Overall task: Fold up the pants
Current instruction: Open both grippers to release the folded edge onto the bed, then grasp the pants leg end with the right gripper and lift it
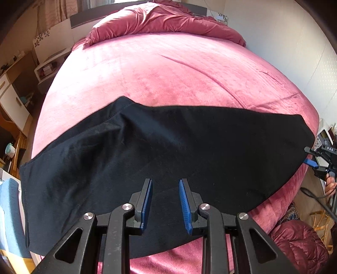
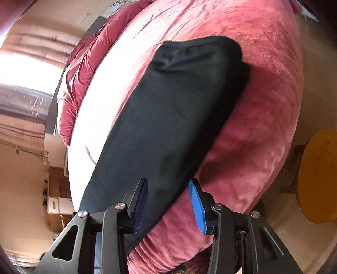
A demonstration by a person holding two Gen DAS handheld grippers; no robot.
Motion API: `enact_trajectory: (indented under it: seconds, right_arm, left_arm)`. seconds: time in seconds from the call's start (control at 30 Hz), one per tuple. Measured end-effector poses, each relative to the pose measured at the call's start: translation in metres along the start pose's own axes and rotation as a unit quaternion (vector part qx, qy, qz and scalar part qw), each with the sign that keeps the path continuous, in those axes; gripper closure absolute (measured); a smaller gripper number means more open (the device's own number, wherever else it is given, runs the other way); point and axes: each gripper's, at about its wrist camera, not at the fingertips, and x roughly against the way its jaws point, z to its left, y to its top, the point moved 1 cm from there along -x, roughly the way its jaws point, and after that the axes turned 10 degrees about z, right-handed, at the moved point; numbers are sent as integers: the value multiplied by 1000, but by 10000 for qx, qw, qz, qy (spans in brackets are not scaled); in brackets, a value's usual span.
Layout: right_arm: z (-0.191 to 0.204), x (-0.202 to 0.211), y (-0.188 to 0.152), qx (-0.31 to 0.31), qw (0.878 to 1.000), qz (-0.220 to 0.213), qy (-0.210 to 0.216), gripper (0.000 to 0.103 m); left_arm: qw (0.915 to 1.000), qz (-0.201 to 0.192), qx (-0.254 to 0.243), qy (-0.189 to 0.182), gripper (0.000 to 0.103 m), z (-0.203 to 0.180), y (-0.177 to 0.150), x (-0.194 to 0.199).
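Black pants (image 1: 168, 143) lie stretched in a long band across the near part of a pink velvety bed (image 1: 168, 73). My left gripper (image 1: 165, 181) hovers over the middle of their near edge, jaws apart, with only the flat cloth beneath the blue pads. At the right end of the band my right gripper (image 1: 309, 155) reaches in from the side. In the right wrist view the pants (image 2: 179, 105) run away from me lengthwise. That gripper (image 2: 168, 181) stands open astride their near end and right edge, its pads not pressing the cloth.
A crumpled pink duvet (image 1: 164, 19) is bunched at the head of the bed. Cabinets and shelves (image 1: 12, 94) line the left side. A maroon padded jacket (image 1: 299, 242) lies at lower right, and a round yellow stool (image 2: 318, 175) stands beside the bed.
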Motion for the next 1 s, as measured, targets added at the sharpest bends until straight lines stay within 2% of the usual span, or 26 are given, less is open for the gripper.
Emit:
enact_trajectory:
  seconds: [0.1,0.37,0.5,0.83,0.87,1.0]
  right_arm:
    - [-10,3,1,-195,9997,-119,129,53]
    - [-39,20,13,-834,9934,-623,473,53]
    - [-44,26,24,-955,9900,-801,654,53]
    - [-52,9,49,-1304,9815,-1025,954,55]
    - [-52,9,49,-1314,9813,-1041,942,58]
    - [-43,8,57,-1203,9846,-1054,706,80]
  left_arm:
    - [9998,151,70,-79,76,2,-2,-12]
    - [9968,549,549,-214,76,23,-12,-35]
    - [9960,601,630,-204,76,27,-15,-38]
    - [9955,686,630,-172,76,23,-9,-45]
    - [9954,693,637,-179,76,24,-8,-46]
    - [9951,706,665,-202,76,28,-7,-49]
